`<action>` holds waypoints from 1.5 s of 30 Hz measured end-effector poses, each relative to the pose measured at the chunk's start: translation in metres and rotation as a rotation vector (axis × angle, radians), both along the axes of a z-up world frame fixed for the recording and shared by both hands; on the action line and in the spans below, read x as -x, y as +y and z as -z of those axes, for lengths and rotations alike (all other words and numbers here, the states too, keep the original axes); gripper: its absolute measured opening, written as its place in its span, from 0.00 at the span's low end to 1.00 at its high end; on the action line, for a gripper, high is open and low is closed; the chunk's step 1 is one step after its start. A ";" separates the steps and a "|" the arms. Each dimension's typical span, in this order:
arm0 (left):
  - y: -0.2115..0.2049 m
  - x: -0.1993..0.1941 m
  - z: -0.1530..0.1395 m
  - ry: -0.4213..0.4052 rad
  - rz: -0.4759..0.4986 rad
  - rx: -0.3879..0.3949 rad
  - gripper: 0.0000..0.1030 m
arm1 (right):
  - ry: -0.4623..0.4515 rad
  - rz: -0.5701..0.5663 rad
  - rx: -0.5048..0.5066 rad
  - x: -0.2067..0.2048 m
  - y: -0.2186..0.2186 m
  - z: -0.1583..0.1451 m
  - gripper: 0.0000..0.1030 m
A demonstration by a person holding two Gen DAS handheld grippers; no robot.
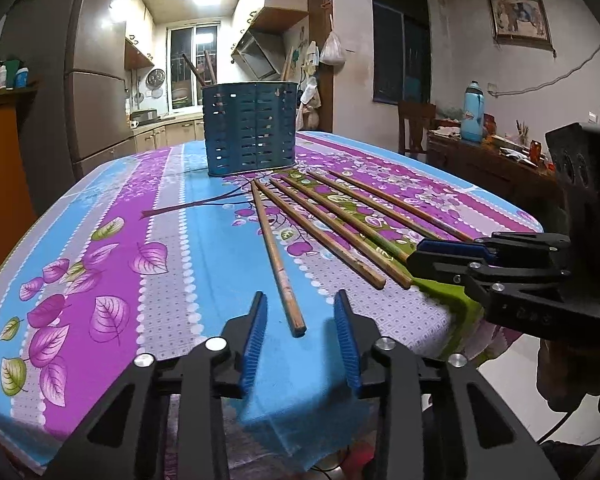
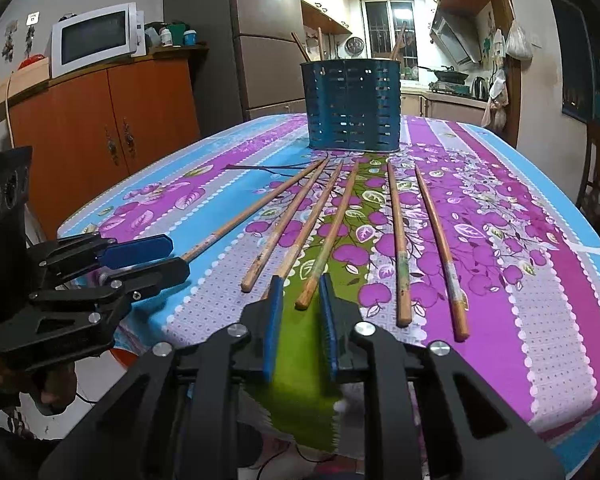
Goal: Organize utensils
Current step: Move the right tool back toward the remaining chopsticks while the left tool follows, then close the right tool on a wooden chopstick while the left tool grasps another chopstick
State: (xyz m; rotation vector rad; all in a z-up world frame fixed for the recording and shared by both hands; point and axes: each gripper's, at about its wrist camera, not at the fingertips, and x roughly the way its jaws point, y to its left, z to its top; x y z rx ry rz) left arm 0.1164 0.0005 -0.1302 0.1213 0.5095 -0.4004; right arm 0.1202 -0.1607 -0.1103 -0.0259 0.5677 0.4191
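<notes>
Six chopsticks (image 2: 332, 236) fan out on the table (image 1: 100, 240), tips toward the blue slotted holder (image 1: 252, 130), which stands upright at the far end with a few sticks already inside.

Left wrist view only: your left claw (image 1: 300, 332) straddles the butt of the leftmost chopstick (image 1: 278, 256), pads apart, not touching it.

Right wrist view only: your right claw (image 2: 302, 300) is narrow, around the near end of the fourth chopstick (image 2: 328, 240); can't tell if the pads actually press it.

Both claws point slightly downward at the near table edge, side by side. A hand (image 2: 56, 388) shows under the left one.
</notes>
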 end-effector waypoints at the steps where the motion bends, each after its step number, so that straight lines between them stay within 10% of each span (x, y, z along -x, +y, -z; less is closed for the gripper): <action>1: 0.000 -0.001 0.001 0.001 -0.001 -0.001 0.29 | 0.003 0.005 0.005 -0.001 0.000 0.001 0.14; 45: -0.007 0.019 0.011 -0.172 -0.091 0.007 0.07 | -0.133 0.158 -0.031 0.012 0.001 0.003 0.05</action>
